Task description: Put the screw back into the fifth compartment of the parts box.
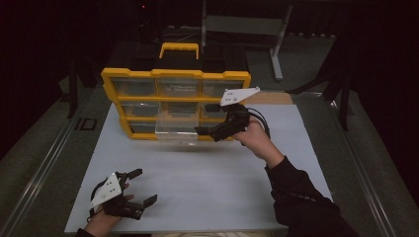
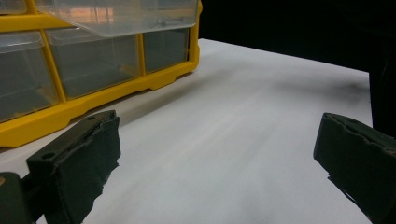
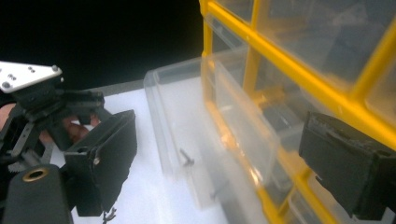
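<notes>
Drawer (image 1: 176,131) of clear plastic, pulled out from yellow organizer (image 1: 176,74), small screws inside

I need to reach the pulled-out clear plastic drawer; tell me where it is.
In the high view the clear plastic drawer juts from the yellow organizer's middle column, just left of the right tool.

White table (image 1: 207,182) bears a yellow drawer organizer (image 1: 175,74) at its far edge; one clear drawer (image 1: 176,131) pulled out.
</notes>
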